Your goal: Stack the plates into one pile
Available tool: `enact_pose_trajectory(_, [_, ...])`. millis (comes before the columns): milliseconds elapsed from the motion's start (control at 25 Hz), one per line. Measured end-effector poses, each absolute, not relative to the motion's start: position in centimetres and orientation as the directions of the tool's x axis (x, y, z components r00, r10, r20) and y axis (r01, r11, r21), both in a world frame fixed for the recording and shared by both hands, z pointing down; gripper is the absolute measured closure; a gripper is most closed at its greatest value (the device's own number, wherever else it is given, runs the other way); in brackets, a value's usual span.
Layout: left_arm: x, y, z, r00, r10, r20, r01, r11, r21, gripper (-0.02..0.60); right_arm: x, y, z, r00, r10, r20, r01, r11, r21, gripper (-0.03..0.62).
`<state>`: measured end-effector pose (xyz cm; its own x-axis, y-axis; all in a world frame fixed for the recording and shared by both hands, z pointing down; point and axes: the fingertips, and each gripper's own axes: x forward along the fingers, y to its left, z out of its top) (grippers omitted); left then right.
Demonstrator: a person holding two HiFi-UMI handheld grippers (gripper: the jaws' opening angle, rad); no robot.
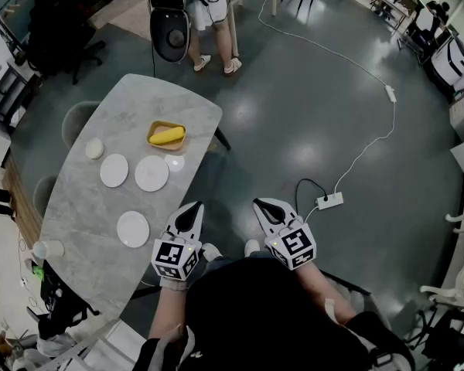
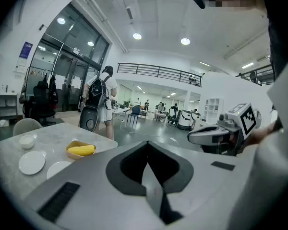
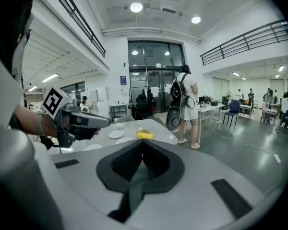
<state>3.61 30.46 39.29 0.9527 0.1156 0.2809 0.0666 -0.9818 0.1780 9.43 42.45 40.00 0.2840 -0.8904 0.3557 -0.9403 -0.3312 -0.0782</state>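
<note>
Three white plates lie apart on the marble table [image 1: 77,207]: one near me [image 1: 133,229] and two side by side further off [image 1: 114,170] [image 1: 151,173]. My left gripper [image 1: 194,208] hangs shut and empty just off the table's right edge, near the closest plate. My right gripper [image 1: 260,205] is further right over the floor, its jaws meeting with nothing between them. In the left gripper view, two plates [image 2: 31,162] [image 2: 57,168] show at lower left and the right gripper [image 2: 216,137] at right. The right gripper view shows plates [image 3: 116,134] past the left gripper [image 3: 77,121].
A yellow dish with a banana [image 1: 166,135] and a small white bowl [image 1: 94,148] sit beyond the plates. A cup [image 1: 40,250] stands at the table's near left. A person with a backpack [image 1: 209,6] stands at the far end. A power strip [image 1: 329,200] and cable lie on the floor.
</note>
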Motion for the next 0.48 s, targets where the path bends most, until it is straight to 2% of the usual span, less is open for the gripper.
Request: enact_pose_trajectory(480, [-0.8, 23.4, 40.7, 0.949, 0.087, 0.302, -0.005, -0.956, 0.292, 0.573, 6.1, 35.6, 39.5, 0.233, -0.891, 0.391, -0.956, -0.283, -0.077, 0.577])
